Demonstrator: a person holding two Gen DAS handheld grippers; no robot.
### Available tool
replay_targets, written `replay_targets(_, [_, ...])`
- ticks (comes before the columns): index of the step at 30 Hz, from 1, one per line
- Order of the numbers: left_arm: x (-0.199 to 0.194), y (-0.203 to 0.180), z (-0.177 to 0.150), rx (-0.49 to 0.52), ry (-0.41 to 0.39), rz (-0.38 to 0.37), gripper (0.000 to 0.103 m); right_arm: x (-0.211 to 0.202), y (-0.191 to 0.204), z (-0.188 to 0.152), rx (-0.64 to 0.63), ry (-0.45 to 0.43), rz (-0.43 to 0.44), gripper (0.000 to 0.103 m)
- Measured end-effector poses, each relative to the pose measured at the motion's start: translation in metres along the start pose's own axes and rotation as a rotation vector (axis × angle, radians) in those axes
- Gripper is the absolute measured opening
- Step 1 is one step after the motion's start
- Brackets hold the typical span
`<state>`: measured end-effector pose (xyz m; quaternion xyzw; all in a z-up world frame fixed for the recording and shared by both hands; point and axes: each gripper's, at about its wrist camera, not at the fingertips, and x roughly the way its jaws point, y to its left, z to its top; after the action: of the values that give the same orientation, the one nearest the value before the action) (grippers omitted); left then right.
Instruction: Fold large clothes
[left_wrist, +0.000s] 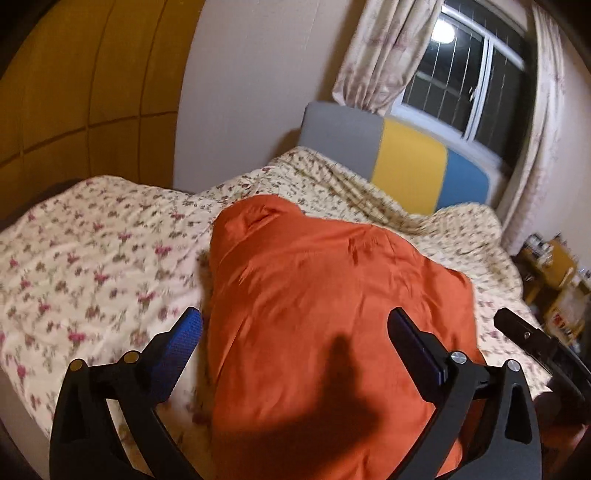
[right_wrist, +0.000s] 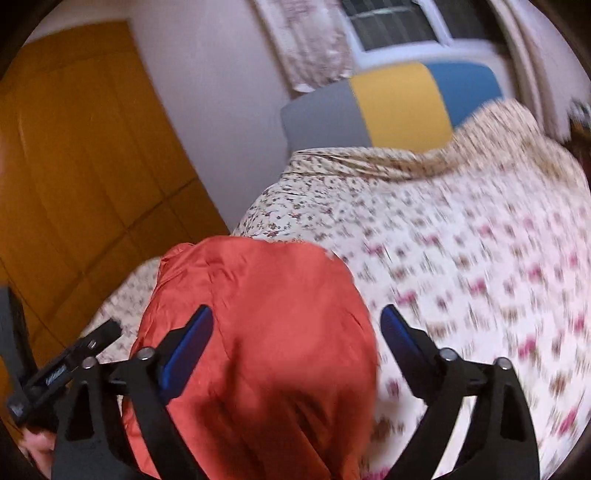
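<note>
The orange garment (left_wrist: 314, 314) lies folded into a compact bundle on the floral bedspread (left_wrist: 92, 258), below the headboard (left_wrist: 406, 162), with left tongs (left_wrist: 295, 332) and right tongs (right_wrist: 297, 328) released above it, so folding looks nearly finished.

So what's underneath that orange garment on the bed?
The orange garment lies on a floral quilt that shows all around it. The quilt directly beneath is covered, so anything lying between them cannot be seen. Both sets of jaws are open above it.
</note>
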<state>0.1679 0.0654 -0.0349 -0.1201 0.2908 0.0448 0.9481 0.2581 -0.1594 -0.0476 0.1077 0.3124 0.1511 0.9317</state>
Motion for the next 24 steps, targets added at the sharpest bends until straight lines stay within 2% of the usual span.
replay_targets(1, [0.01, -0.007, 0.008, 0.022, 0.013, 0.03, 0.1, 0.008, 0.007, 0.004, -0.022, 0.014, -0.011, 0.078])
replay_targets(3, [0.033, -0.016, 0.021, 0.062, 0.038, 0.117, 0.1, 0.029, 0.019, 0.012, -0.048, 0.052, -0.035, 0.064])
replay_targets(6, [0.064, -0.021, 0.029, 0.109, 0.059, 0.199, 0.1, 0.057, 0.02, 0.013, -0.034, 0.1, -0.073, 0.061])
replay_targets(8, [0.085, -0.021, 0.026, 0.15, 0.107, 0.231, 0.1, 0.084, 0.014, 0.008, -0.04, 0.149, -0.106, 0.058])
replay_targets(10, [0.098, -0.019, 0.019, 0.161, 0.128, 0.227, 0.1, 0.095, 0.009, -0.003, -0.04, 0.182, -0.108, 0.058])
replay_targets(13, [0.107, -0.011, 0.012, 0.122, 0.137, 0.189, 0.1, 0.108, 0.001, -0.017, -0.023, 0.186, -0.105, 0.059])
replay_targets(24, [0.134, -0.012, 0.001, 0.122, 0.135, 0.189, 0.1, 0.126, -0.004, -0.032, 0.014, 0.203, -0.093, 0.06])
